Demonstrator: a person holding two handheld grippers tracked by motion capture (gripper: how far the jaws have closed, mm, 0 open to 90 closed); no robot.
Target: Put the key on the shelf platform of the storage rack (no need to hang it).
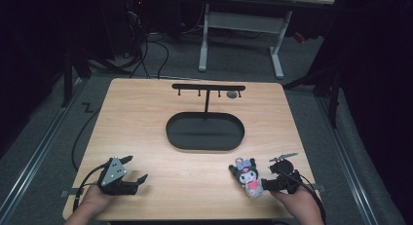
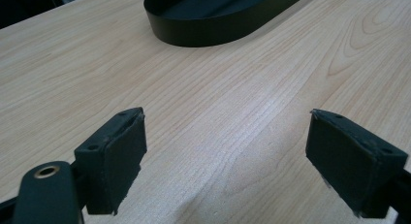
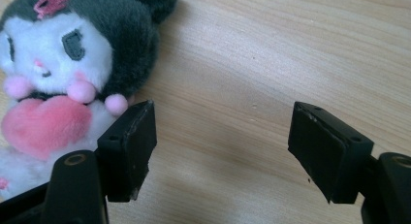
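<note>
From the high view, I see a wooden counter (image 1: 146, 113) with a black oval tray (image 1: 205, 131) in the middle. A thin black stand (image 1: 208, 91) with little hooks rises at the far side of the tray. My left gripper (image 1: 127, 174) sits near the front left corner, held in my left hand (image 1: 92, 205), and its fingers are spread apart with nothing in them. My right gripper (image 1: 277, 174) sits near the front right corner, held in my right hand (image 1: 299, 205). A small plush toy (image 1: 247, 176) lies on the counter just beside my right gripper, on its left. The toy is black and white with a pink heart on its front. In the left gripper view, my 2 black fingers (image 2: 114, 158) are spread wide over bare wood, and the black tray (image 2: 213, 18) is farther ahead. In the right gripper view, my 2 fingers (image 3: 128, 149) are spread wide too, with only wood between them. The plush toy (image 3: 63, 64) lies at the left, right next to my left-hand finger. I cannot tell if it touches that finger. Nothing is pinched.
</note>
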